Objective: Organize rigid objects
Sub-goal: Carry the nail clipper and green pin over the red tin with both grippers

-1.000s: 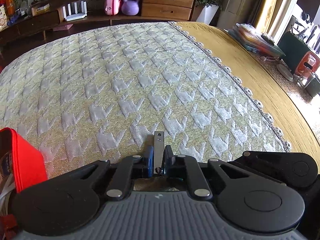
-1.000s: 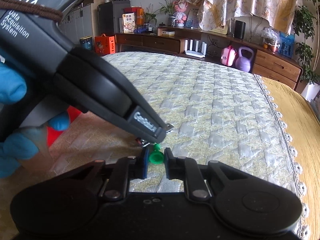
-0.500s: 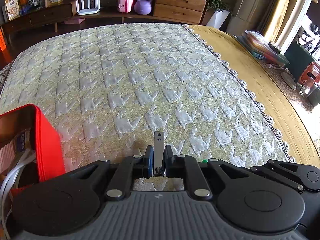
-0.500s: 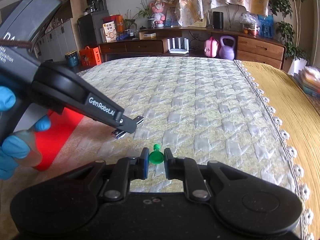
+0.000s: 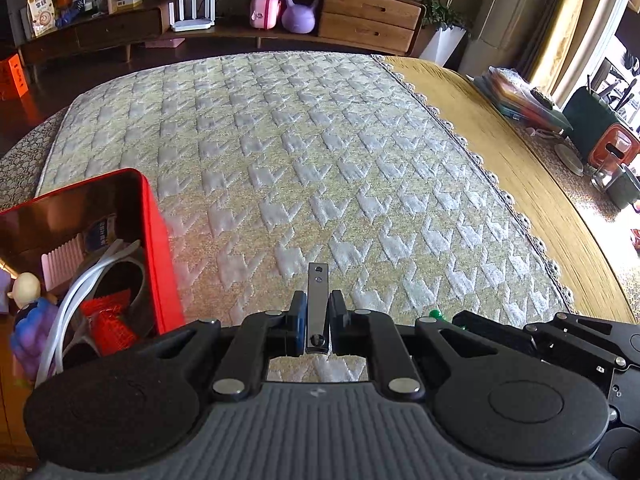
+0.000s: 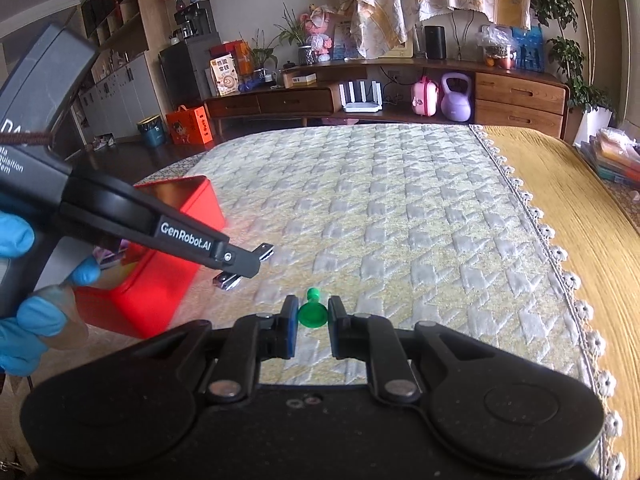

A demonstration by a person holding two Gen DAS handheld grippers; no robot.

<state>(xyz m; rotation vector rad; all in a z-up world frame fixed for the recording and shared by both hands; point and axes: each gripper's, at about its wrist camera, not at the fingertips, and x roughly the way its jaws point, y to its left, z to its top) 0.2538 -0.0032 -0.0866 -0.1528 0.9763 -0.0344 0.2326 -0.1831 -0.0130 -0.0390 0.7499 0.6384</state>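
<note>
My left gripper (image 5: 317, 322) is shut on a flat silver metal clipper (image 5: 317, 304), held above the quilted cloth. In the right wrist view this left gripper (image 6: 244, 266) reaches in from the left with the metal clipper (image 6: 266, 252) sticking out of its jaws. My right gripper (image 6: 313, 316) is shut on a small green push pin (image 6: 312, 312), a little above the cloth. A red tin box (image 5: 158, 248) stands open at the left with several items inside; it also shows in the right wrist view (image 6: 160, 276).
The quilted cloth (image 5: 320, 168) covers a yellow tablecloth (image 5: 532, 176) with a lace edge. The red box holds a white cable (image 5: 76, 300), a red comb-like piece (image 5: 108, 320) and a small doll (image 5: 28, 304). A wooden sideboard (image 6: 400, 92) stands far behind.
The left gripper has moved left and up toward the red box, still holding the clipper; more of the box interior shows. The right gripper has risen with the green pin.
</note>
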